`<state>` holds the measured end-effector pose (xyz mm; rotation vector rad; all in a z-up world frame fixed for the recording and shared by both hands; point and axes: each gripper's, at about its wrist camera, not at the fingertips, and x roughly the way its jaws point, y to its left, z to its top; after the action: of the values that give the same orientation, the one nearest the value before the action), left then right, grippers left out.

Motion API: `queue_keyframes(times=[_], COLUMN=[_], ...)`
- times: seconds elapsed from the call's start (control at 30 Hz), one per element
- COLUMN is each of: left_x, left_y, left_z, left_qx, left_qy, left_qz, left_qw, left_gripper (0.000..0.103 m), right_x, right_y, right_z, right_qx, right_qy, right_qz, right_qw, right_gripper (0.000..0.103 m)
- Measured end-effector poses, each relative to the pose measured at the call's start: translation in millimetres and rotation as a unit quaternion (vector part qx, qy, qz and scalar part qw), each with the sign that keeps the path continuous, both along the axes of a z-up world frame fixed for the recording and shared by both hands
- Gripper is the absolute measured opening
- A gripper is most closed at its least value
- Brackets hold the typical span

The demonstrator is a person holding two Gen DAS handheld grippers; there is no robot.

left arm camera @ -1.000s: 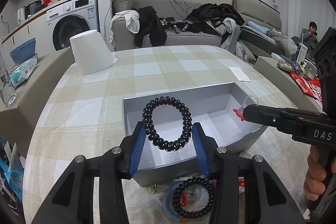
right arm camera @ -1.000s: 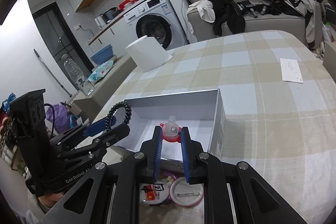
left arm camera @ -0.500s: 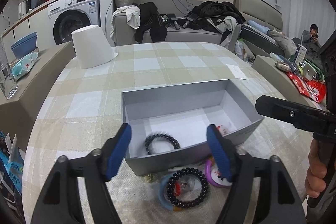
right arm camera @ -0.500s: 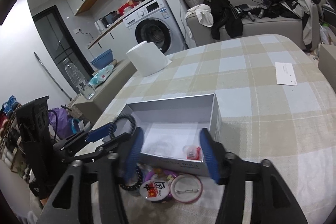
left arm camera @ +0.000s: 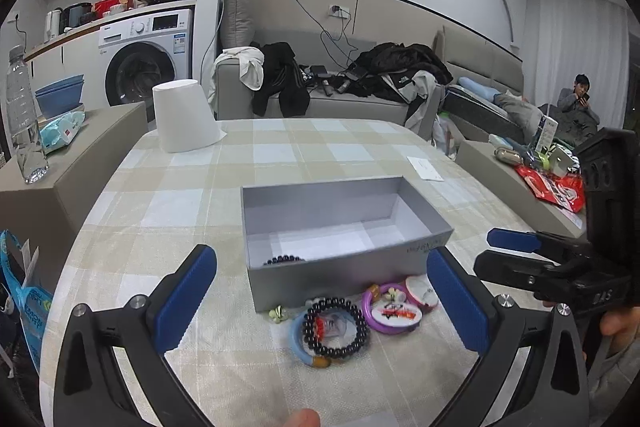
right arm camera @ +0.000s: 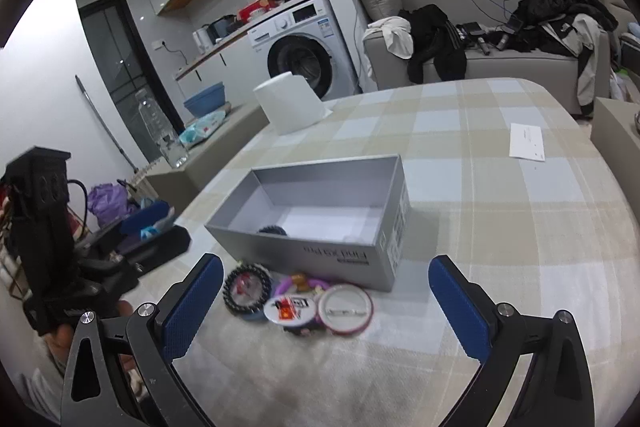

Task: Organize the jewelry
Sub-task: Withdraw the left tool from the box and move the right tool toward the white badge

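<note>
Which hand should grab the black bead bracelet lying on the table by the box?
Probably the left. In its own view the black bead bracelet lies almost centred ahead of the open left gripper. For the right gripper, also open and empty, it sits off toward the left finger, behind the round badges.

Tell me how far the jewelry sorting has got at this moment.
Done: one black bead bracelet lies inside the grey box.

In hand: nothing. The left gripper and right gripper have just been opening, with nothing between their jaws.

Left: on the table in front of the box, another black bead bracelet, a purple ring, a blue bangle and round badges.
</note>
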<state>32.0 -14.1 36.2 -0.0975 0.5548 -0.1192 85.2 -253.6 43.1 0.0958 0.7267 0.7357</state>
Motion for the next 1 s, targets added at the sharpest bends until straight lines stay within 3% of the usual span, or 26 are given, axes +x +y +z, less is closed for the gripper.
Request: queue_keyframes(times=[0.33, 0.73, 1.0], left_x=[-6, -8, -6], left_y=[4, 15, 10], left_z=[-19, -27, -34], left_qx=[0.037, 0.018, 0.024], left_qy=[0.004, 0.009, 0.029], left_qz=[0.006, 0.020, 0.006], left_qw=[0.9993, 0.9996, 0.9993], left_gripper=[0.102, 0.102, 0.102], right_x=[4, 2, 4], right_y=[9, 15, 18], right_z=[-31, -42, -45], right_qx=[-0.059, -0.097, -0.150], right_qy=[0.032, 0.026, 0.016], right_qz=[-0.005, -0.004, -0.020], right_qw=[0.998, 0.995, 0.988], right_gripper=[0.103, 0.103, 0.101])
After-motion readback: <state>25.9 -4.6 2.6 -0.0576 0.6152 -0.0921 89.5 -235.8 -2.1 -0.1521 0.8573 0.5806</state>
